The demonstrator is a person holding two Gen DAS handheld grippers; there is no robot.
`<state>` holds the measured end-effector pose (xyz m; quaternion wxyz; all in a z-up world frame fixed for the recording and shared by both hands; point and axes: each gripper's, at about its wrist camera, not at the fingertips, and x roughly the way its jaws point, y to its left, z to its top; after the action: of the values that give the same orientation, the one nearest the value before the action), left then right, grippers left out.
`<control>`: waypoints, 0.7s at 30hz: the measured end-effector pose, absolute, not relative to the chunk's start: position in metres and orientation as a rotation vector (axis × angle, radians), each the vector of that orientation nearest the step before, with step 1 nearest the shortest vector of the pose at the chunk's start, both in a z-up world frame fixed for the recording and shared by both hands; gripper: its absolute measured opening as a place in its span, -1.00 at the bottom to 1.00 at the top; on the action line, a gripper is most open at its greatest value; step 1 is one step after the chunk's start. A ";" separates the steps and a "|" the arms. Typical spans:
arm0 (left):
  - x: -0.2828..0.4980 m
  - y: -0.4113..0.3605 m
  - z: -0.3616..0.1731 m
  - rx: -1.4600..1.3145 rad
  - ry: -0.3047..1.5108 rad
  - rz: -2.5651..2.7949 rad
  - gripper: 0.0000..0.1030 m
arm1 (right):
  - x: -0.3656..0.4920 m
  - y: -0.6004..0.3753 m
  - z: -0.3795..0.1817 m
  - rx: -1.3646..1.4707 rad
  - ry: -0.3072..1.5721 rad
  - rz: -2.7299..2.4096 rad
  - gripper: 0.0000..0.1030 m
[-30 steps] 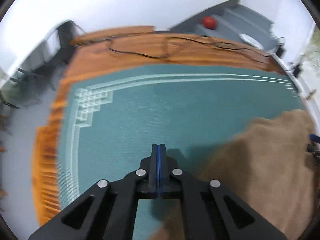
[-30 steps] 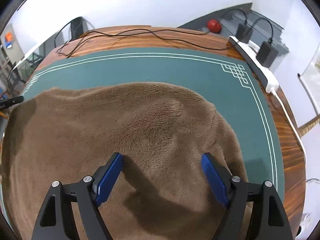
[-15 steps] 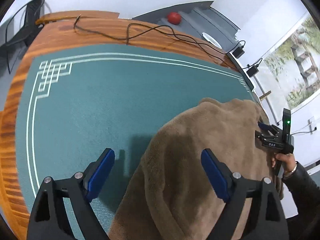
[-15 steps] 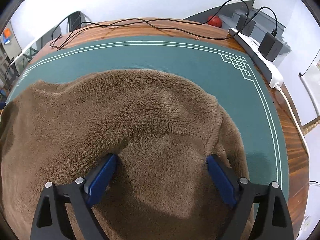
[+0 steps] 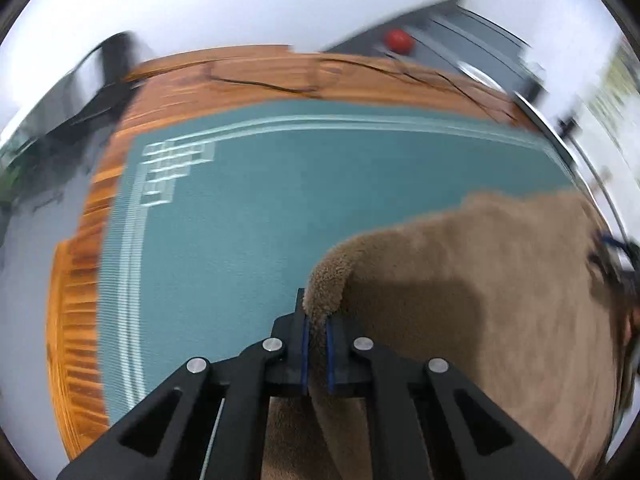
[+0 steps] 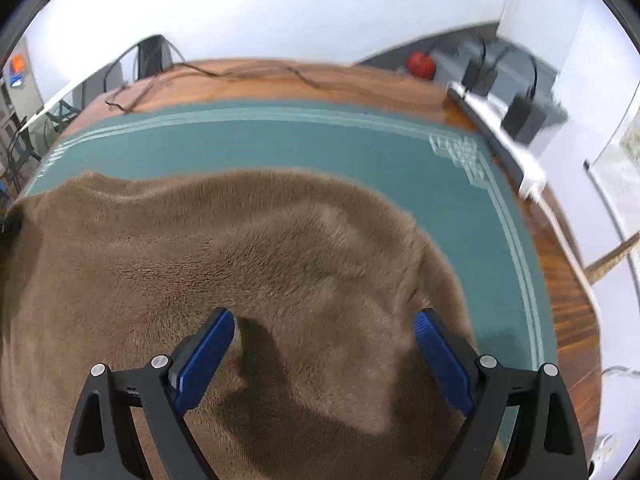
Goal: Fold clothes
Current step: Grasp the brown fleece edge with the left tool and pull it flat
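Your left gripper (image 5: 316,344) is clamped on a raised fold at the edge of the brown fleece garment (image 6: 248,264), which lies spread on the green mat (image 5: 240,216) covering the wooden tabletop (image 5: 256,72). Your right gripper (image 6: 324,340) hangs wide apart over the fleece, pads (image 6: 206,354) just above the pile.

Black hand-held gripper (image 6: 324,344) frames, blue pads (image 6: 208,356), silver screws (image 6: 159,361)

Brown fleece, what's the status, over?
Left tongs shut on brown fleece edge. Right tongs open over it. Fleece on green mat, unfolded. Nothing blocking.
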<state>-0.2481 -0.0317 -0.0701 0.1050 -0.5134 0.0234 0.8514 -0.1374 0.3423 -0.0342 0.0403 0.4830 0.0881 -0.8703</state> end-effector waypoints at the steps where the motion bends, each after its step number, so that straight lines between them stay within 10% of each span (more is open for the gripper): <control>1: -0.251 -0.028 -0.074 -1.529 0.107 2.521 -0.86 | -0.138 0.339 -0.035 1.475 0.290 -2.657 0.81; 8: -0.242 -0.023 -0.081 -1.553 0.177 2.518 -0.77 | -0.156 0.366 -0.065 1.594 0.197 -2.592 0.97; 21: -0.169 -0.048 -0.013 -1.455 0.110 2.651 0.24 | -0.044 0.341 0.006 1.410 0.206 -2.377 0.97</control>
<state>-0.1690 -0.0475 -0.0134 0.0577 -0.4800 0.0363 0.8746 -0.0444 0.3413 0.0062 0.1842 0.5000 0.0729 -0.8431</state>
